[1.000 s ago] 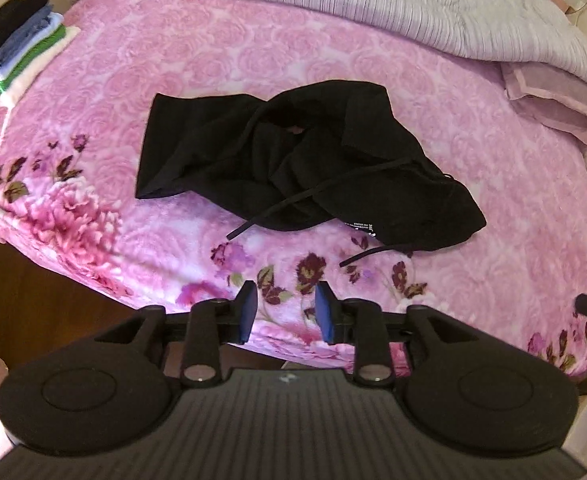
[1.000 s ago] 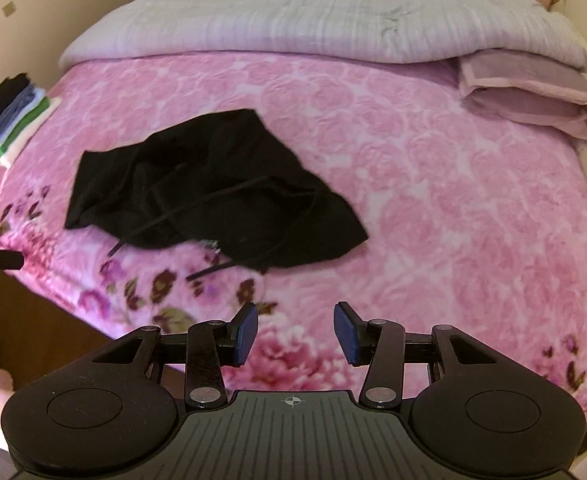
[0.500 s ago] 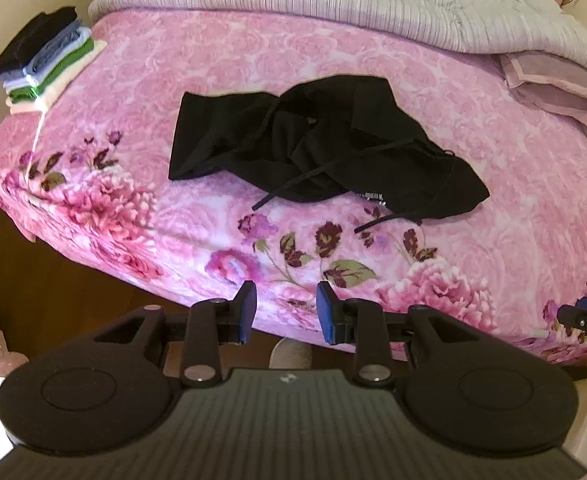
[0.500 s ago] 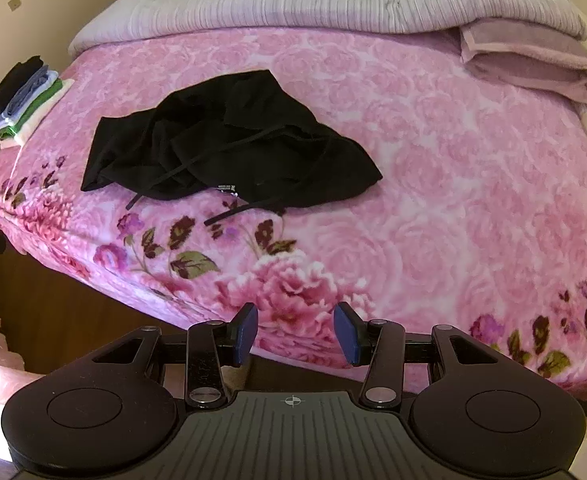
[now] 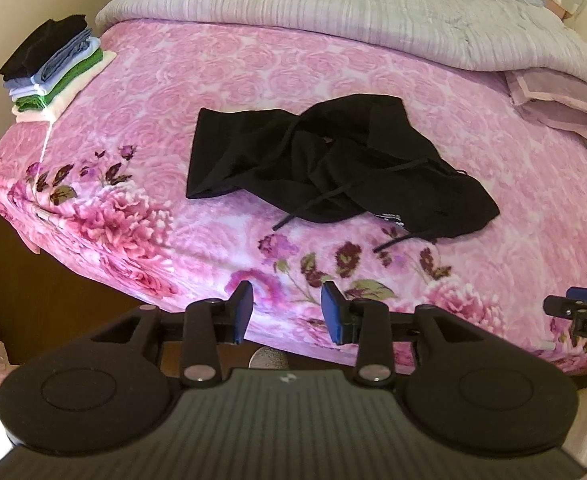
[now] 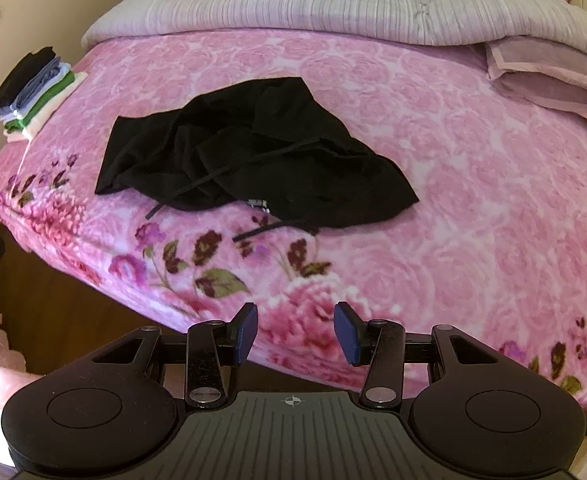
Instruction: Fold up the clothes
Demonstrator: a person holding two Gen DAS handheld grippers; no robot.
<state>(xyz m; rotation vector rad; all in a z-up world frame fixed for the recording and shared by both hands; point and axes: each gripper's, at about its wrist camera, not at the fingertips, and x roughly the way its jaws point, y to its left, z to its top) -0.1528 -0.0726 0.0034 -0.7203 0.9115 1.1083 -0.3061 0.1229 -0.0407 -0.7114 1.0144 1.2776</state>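
left hand-held gripper [image 5: 287, 312] agape, empty | right hand-held gripper [image 6: 296, 334] likewise (black garment [image 6: 253, 160] untouched)

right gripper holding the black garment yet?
No: the right gripper is open and empty at the bed's near edge, while the black garment lies crumpled farther up the pink blanket.

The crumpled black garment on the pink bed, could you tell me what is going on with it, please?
A person holds two grippers at the near edge of the pink floral blanket, and neither touches anything. The left gripper and right gripper both have open, empty jaws. The crumpled black drawstring garment lies unfolded mid-bed. A stack of folded clothes sits at the far left corner.
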